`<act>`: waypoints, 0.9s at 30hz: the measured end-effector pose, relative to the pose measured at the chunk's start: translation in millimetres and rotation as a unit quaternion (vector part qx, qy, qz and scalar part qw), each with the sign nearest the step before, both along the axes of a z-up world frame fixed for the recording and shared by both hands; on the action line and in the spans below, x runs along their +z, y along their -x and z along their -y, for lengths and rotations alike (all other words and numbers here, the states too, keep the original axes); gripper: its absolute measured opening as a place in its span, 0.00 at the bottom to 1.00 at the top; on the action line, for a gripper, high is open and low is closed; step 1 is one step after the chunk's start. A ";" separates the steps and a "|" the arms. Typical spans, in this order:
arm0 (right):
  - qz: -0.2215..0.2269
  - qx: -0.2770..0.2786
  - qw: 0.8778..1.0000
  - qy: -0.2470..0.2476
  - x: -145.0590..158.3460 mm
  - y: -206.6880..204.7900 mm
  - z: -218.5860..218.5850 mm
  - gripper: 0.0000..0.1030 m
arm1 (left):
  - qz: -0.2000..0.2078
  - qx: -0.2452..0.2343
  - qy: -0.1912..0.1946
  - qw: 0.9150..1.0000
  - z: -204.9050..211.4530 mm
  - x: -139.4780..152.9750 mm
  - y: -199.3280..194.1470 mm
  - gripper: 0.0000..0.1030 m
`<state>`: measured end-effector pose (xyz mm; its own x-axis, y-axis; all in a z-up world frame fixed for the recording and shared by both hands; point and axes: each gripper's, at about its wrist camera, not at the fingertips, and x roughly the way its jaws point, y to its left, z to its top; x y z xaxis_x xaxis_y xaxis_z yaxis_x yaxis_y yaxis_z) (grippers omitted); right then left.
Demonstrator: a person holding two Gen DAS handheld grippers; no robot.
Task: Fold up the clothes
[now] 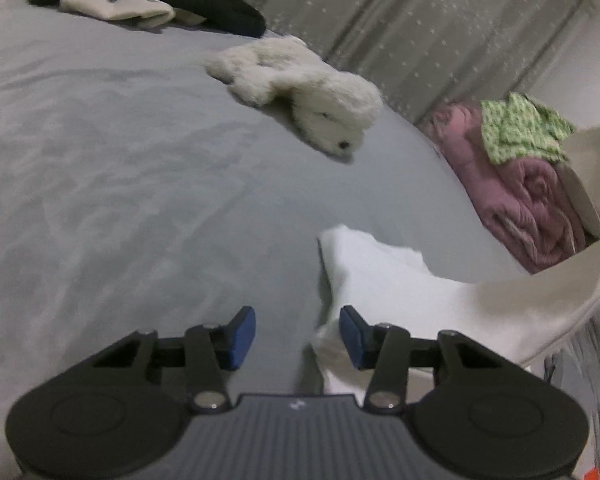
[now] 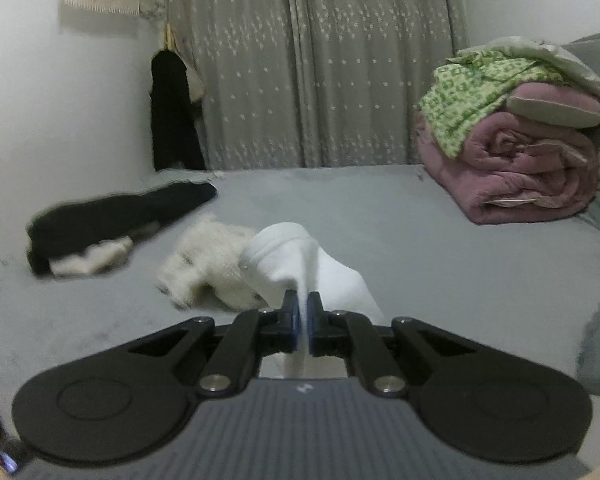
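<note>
Fingers of the right gripper (image 2: 303,316) are clenched on a white sock (image 2: 300,260), whose ribbed cuff stands up beyond the tips; the left gripper (image 1: 297,334) is released, jaws apart, the sock's (image 1: 380,280) edge just by its right pad. Only the right view shows the black garment (image 2: 176,120) hanging left of the curtain (image 2: 300,64); only the left shows the fluffy toy's (image 1: 300,88) eye

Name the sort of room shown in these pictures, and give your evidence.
Most likely a bedroom. A wide bed covered by a grey sheet fills the view, a rolled pink quilt sits at its far corner, and star-patterned curtains hang behind.
</note>
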<state>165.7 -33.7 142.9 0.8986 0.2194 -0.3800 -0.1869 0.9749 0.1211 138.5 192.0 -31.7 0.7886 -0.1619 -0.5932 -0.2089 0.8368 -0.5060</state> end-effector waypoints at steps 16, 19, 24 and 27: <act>0.013 0.084 0.991 -0.108 65.6 -26.3 -50.1 0.05 | 0.041 0.053 0.050 0.996 -24.8 -9.8 -10.9 0.26; 0.006 0.110 0.987 -0.114 72.7 -26.1 -66.1 0.05 | 0.047 0.059 0.057 0.996 -27.1 -11.3 -12.9 0.26; -0.007 0.146 0.982 -0.119 74.1 -19.9 -83.0 0.05 | 0.054 0.071 0.079 0.993 -32.3 -16.1 -14.8 0.26; -0.004 0.159 0.980 -0.118 73.8 -12.1 -81.4 0.05 | 0.066 0.071 0.115 0.989 -35.4 -19.2 -17.2 0.23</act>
